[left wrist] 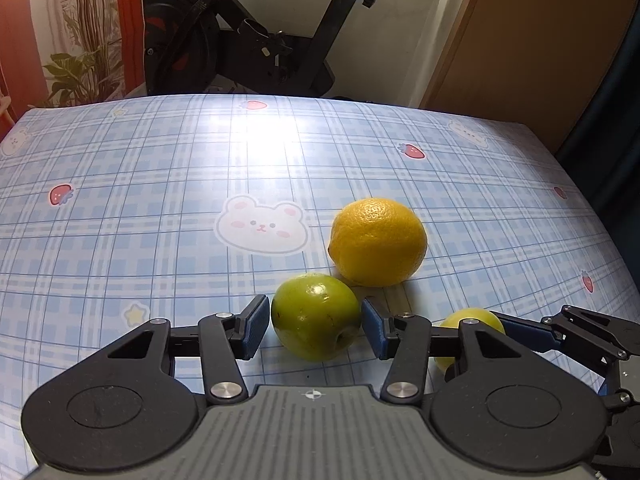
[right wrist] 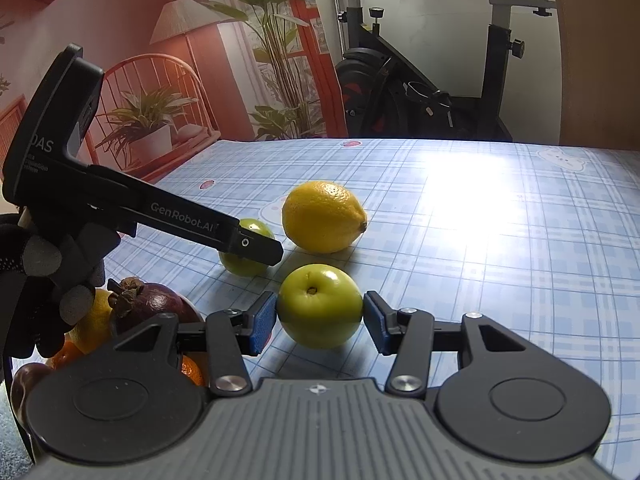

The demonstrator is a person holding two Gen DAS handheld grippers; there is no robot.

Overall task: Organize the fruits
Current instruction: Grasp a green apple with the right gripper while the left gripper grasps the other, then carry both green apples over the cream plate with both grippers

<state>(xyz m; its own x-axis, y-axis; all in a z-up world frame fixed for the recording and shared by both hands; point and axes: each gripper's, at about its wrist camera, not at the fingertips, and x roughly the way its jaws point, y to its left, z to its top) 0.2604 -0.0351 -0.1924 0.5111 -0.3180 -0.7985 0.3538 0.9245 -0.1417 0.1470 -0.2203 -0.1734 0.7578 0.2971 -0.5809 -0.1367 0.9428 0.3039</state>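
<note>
**Left wrist view.** Your left gripper (left wrist: 314, 330) is closed on the first green apple (left wrist: 316, 318). Both blue pads sit against its sides, and the apple rests on the checked tablecloth (left wrist: 160, 200). The lemon (left wrist: 378, 242) lies just behind this apple, towards the far edge, near it or touching it; you cannot tell which from here. The second green apple (left wrist: 472, 320) shows only in part, to the right, behind the left gripper's right-hand finger. An exercise bike (left wrist: 240, 40) stands beyond the table.

**Right wrist view.** Your right gripper (right wrist: 320, 326) pinches the second green apple, stem end facing the camera, with one pad against each side. The fruit sits on the cloth. The left gripper enters from the left, held by a gloved hand (right wrist: 36, 280). Its near finger crosses in front of the first green apple, so the pads are hidden in this view. The lemon lies between and behind the two apples, clear of the second one. A mangosteen (right wrist: 160, 304) lies at the lower left with an orange (right wrist: 192, 372) and other fruit, all partly hidden behind the gripper body.
</note>
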